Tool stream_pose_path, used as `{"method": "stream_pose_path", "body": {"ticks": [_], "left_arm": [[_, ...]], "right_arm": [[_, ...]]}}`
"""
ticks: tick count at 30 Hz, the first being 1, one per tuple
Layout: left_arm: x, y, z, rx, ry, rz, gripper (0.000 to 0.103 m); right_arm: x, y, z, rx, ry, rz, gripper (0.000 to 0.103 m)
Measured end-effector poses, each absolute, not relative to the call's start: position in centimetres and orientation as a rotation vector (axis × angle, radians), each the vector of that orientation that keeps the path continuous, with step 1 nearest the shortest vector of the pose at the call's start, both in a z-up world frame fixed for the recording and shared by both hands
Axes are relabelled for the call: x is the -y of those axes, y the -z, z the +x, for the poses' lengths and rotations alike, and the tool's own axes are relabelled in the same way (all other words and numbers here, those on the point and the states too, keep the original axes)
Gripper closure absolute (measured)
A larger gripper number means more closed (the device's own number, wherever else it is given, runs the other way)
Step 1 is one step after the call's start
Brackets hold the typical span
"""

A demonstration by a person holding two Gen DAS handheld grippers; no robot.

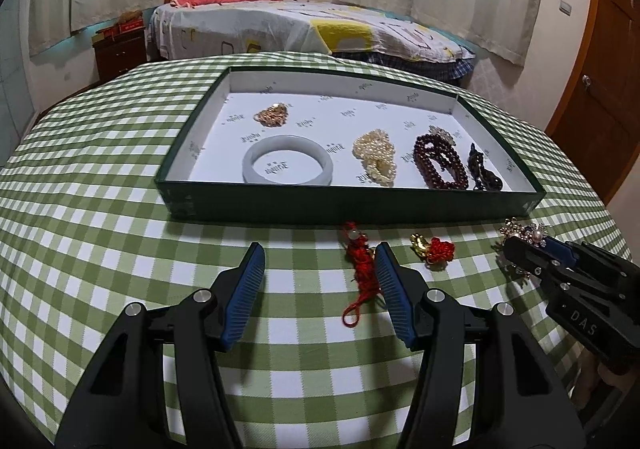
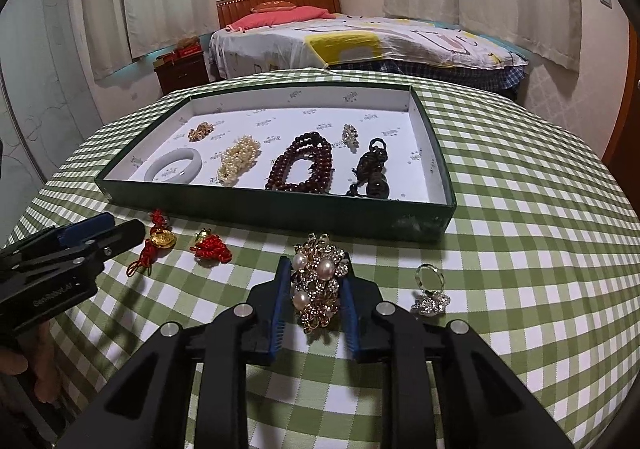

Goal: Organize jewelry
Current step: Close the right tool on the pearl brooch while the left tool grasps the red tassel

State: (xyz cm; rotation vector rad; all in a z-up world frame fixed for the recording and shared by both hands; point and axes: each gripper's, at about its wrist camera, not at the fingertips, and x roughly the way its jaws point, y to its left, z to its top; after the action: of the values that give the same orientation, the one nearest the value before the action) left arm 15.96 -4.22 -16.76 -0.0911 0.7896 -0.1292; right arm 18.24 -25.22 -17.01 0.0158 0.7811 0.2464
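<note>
A gold brooch with pearls (image 2: 318, 285) lies on the checked cloth, and my right gripper (image 2: 316, 265) is shut on it, its blue pads against both sides. The left wrist view shows that gripper (image 1: 516, 249) at the right with the brooch (image 1: 520, 231) at its tip. My left gripper (image 1: 320, 249) stands open over the cloth with nothing between its fingers. A red knotted tassel (image 1: 360, 265) lies just inside its right finger. The green box (image 1: 360, 205) holds a jade bangle (image 1: 287, 165), pearl strands (image 1: 376, 157), dark red beads (image 1: 440, 161), a gold chain (image 1: 273, 115) and a dark pendant (image 1: 484, 173).
In front of the box lie a gold charm with a red knot (image 1: 434, 249) and a crystal flower ring (image 2: 430, 289). A hand (image 2: 24, 365) holds the left gripper (image 2: 120, 227) at the left edge. A bed (image 1: 300, 25) stands beyond the table.
</note>
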Motion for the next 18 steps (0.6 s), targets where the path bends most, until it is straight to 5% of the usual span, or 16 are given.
{"method": "stream_pose_path", "body": {"ticks": [12, 18], "left_arm": [[5.14, 17.37, 16.57, -0.835, 0.176, -0.085, 0.058], [5.12, 17.44, 16.45, -0.846, 0.199, -0.093, 0.076]], "right_arm": [[25.37, 17.35, 18.34, -0.789, -0.260, 0.034, 0.079], [25.36, 17.45, 18.33, -0.792, -0.265, 0.039, 0.079]]}}
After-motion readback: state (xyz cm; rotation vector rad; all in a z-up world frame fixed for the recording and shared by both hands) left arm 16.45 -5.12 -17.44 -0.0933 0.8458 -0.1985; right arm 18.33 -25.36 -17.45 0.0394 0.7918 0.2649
